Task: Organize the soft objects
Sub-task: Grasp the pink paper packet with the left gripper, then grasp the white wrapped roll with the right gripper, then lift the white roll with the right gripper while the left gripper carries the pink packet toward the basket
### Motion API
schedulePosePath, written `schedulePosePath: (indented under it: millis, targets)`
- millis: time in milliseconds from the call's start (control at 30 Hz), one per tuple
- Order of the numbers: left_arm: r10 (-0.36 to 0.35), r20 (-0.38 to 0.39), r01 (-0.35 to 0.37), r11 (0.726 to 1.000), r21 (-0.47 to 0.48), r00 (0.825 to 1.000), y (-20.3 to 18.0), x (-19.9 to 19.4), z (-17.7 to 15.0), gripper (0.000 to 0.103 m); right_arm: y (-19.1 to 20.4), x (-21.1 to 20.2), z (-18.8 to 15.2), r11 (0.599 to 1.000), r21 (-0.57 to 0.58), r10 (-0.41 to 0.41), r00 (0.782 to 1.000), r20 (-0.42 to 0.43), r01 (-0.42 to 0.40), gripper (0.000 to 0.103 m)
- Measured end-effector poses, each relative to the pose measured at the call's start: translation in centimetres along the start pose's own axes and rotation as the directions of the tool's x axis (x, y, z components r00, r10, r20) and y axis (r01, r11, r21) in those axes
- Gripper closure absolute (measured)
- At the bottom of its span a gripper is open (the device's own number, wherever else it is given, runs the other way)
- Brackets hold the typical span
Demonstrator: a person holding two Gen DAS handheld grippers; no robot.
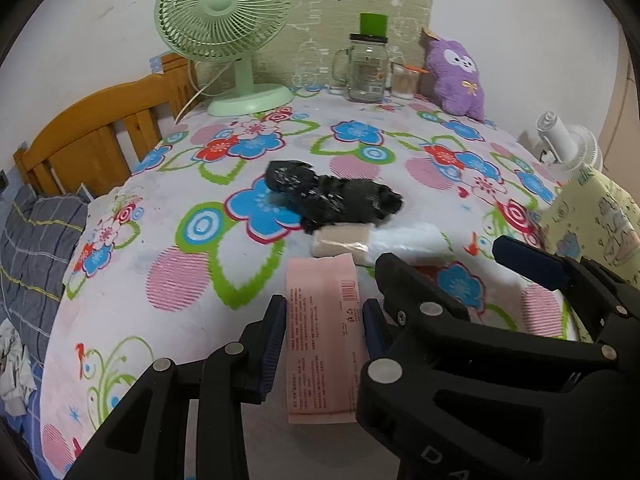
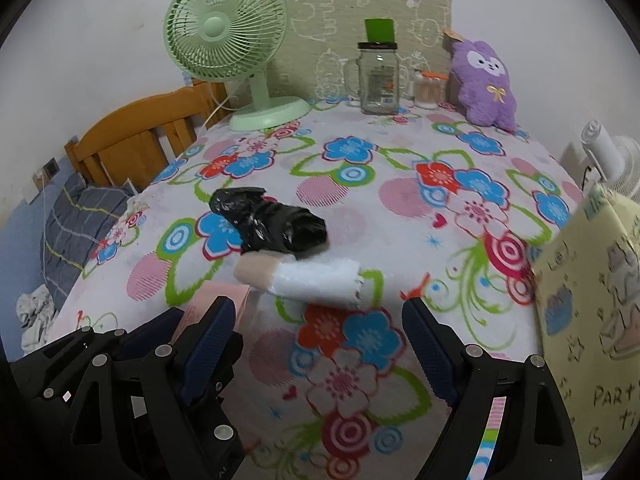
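Note:
My left gripper is shut on a flat pink printed packet and holds it over the flowered tablecloth; the packet's corner shows in the right wrist view. My right gripper is open and empty just right of the left one, and it shows in the left wrist view. Ahead lie a crumpled black plastic bundle and a beige and white roll, side by side. A purple plush toy leans at the far right.
A green desk fan, a glass mug jar and a small cup of sticks stand at the back. A yellow printed bag stands at the right edge. A wooden headboard is left.

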State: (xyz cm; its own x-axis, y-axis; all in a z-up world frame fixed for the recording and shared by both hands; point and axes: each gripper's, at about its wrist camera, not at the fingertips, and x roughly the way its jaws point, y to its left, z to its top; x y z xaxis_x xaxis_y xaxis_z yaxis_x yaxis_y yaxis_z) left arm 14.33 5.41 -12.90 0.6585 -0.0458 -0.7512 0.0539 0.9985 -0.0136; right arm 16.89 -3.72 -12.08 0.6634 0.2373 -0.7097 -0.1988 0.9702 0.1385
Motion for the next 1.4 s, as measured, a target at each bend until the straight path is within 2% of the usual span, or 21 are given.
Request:
schedulePosePath:
  millis: [167, 467, 767, 867, 1033, 1200, 1400]
  targets:
    - [0.024, 0.007, -0.024, 1.0, 0.015, 1.0, 0.7, 0.6, 0.9, 0.063, 0.4, 0.9, 1.0, 1.0, 0.002, -0.004, 1.0, 0.005, 0.004, 0.015]
    - [0.01, -0.019, -0.011, 1.0, -0.014, 1.0, 1.7, 2.5, 1.8, 0.063, 0.6, 3.0, 2.1, 1.0, -0.007, -0.024, 1.0, -0.004, 0.024, 0.015]
    - [0.015, -0.041, -0.016, 1.0, -0.007, 0.999, 1.5, 3.3, 1.8, 0.063, 0.7, 5.0, 2.3, 0.999, -0.032, -0.031, 0.997, -0.071, 0.029, 0.015]
    - [0.022, -0.038, -0.022, 1.0, -0.001, 0.999, 1.4, 3.3, 1.7, 0.063, 0.7, 5.3, 2.2, 0.999, -0.029, -0.026, 0.995, -0.094, 0.024, 0.029]
    - [0.035, -0.034, -0.035, 0.999, 0.009, 0.999, 1.3, 3.3, 1.7, 0.063, 0.5, 5.4, 2.1, 0.999, -0.017, -0.029, 0.994, -0.104, 0.027, 0.043]
    - [0.044, -0.03, -0.044, 0.999, 0.023, 0.999, 1.1, 3.2, 1.6, 0.063, 0.6, 5.2, 2.0, 1.0, -0.018, -0.025, 0.994, -0.103, 0.024, 0.049]
    - [0.037, -0.032, -0.036, 0.999, 0.027, 0.999, 0.8, 2.9, 1.3, 0.063, 0.5, 4.7, 1.6, 0.999, -0.015, -0.035, 0.995, -0.097, 0.033, 0.05]
